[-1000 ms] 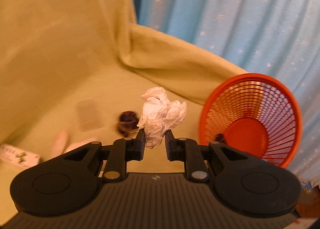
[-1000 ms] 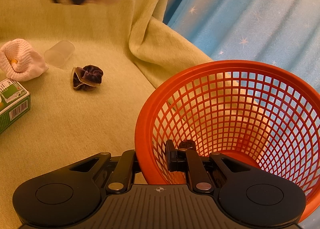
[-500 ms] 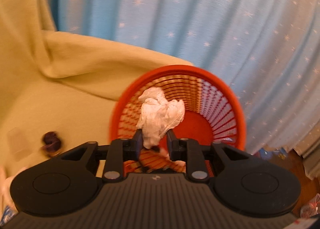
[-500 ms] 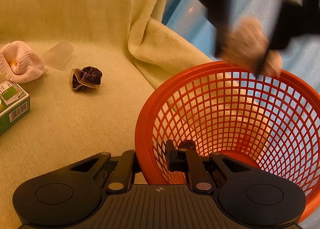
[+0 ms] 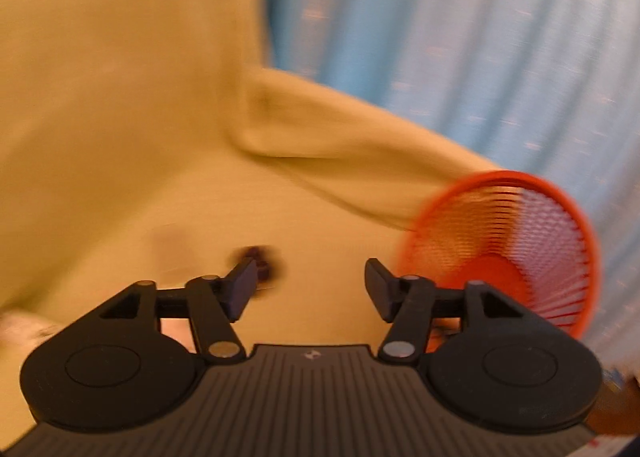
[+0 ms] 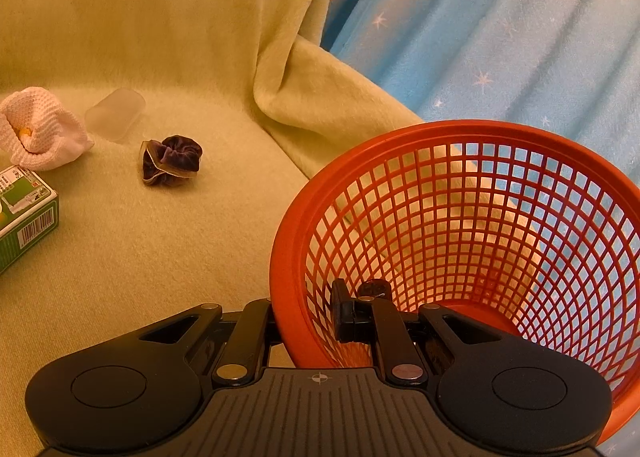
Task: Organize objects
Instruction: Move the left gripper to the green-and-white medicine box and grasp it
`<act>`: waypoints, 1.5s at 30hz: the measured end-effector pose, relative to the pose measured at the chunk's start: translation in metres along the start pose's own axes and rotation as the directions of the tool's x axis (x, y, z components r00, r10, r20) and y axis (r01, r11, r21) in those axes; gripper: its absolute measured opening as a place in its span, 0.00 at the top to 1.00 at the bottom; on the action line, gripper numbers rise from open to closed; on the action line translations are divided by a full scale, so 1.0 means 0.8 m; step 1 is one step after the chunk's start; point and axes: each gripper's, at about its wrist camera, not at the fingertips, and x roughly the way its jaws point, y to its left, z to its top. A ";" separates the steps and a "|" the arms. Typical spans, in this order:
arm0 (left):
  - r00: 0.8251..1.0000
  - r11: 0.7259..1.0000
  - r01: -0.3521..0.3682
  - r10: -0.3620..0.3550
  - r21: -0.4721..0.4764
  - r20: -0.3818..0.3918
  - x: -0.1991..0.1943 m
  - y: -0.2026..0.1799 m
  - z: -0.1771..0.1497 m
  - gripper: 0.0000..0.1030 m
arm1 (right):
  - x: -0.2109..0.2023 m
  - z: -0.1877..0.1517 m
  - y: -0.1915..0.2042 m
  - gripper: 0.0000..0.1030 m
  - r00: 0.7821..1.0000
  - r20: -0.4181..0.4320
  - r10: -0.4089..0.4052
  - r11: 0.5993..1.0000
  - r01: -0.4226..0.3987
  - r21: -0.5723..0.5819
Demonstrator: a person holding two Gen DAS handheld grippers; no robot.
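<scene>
The orange mesh basket [image 6: 500, 217] sits tipped toward me at the right end of the seat, its rim pinched between the jaws of my right gripper [image 6: 308, 321]: one finger is outside the wall and the other inside, closed tight on the plastic lattice. Through the mesh I see the basket's solid orange bottom, though the near wall and my own finger hide part of it, so I cannot tell what lies inside. My left gripper [image 5: 310, 285] hangs over the seat to the left of the basket [image 5: 504, 253], and its jaws are opening, already well apart with nothing between them; that view is smeared with blur. Just past its left finger lies the dark purple scrunchie [image 5: 258, 257], which in my right view [image 6: 172, 161] rests alone on the yellow-green blanket [image 6: 160, 249], well apart from the basket. Further left, a small frosted plastic case [image 6: 116, 117] lies on the blanket, and just beside it sits a bundled pink knitted cloth [image 6: 40, 129]. In front of that cloth, at the left edge, is a green carton [image 6: 24, 217] with a barcode on its side. The blanket climbs up the backrest and folds over the armrest behind the basket. Beyond that hangs a light blue curtain [image 6: 500, 37] dotted with small white stars.
</scene>
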 end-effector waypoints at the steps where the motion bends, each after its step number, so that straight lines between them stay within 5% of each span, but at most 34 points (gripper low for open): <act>1: 0.999 0.999 -0.042 0.042 -0.012 -0.006 -0.005 0.017 -0.007 0.46 | -0.002 -0.001 -0.001 0.92 1.000 0.000 0.000 1.000 0.000 0.001; 7: 0.985 0.984 -0.162 0.157 -0.070 -0.067 -0.016 0.084 -0.066 0.46 | -0.003 -0.002 -0.002 0.92 1.000 0.001 -0.001 1.000 0.001 0.004; 18: 0.977 0.983 -0.153 0.134 -0.105 -0.165 0.025 0.081 -0.154 0.42 | -0.006 -0.005 -0.004 0.92 1.000 0.001 -0.003 1.000 0.003 0.011; 28: 0.966 0.983 -0.177 0.166 -0.039 -0.199 0.064 0.061 -0.171 0.39 | -0.007 -0.007 -0.005 0.92 1.000 0.000 -0.004 1.000 0.004 0.007; 31: 0.962 0.981 -0.189 0.178 -0.035 -0.205 0.069 0.059 -0.172 0.49 | -0.008 -0.007 -0.005 0.92 1.000 0.000 -0.004 1.000 0.004 0.008; 36: 0.958 0.980 -0.198 0.187 -0.031 -0.216 0.068 0.058 -0.169 0.50 | -0.008 -0.007 -0.005 0.92 1.000 0.000 -0.004 1.000 0.004 0.008; 45: 0.971 0.983 -0.176 0.164 -0.056 -0.177 0.048 0.056 -0.145 0.51 | -0.008 -0.007 -0.006 0.92 1.000 0.002 -0.002 1.000 0.002 0.010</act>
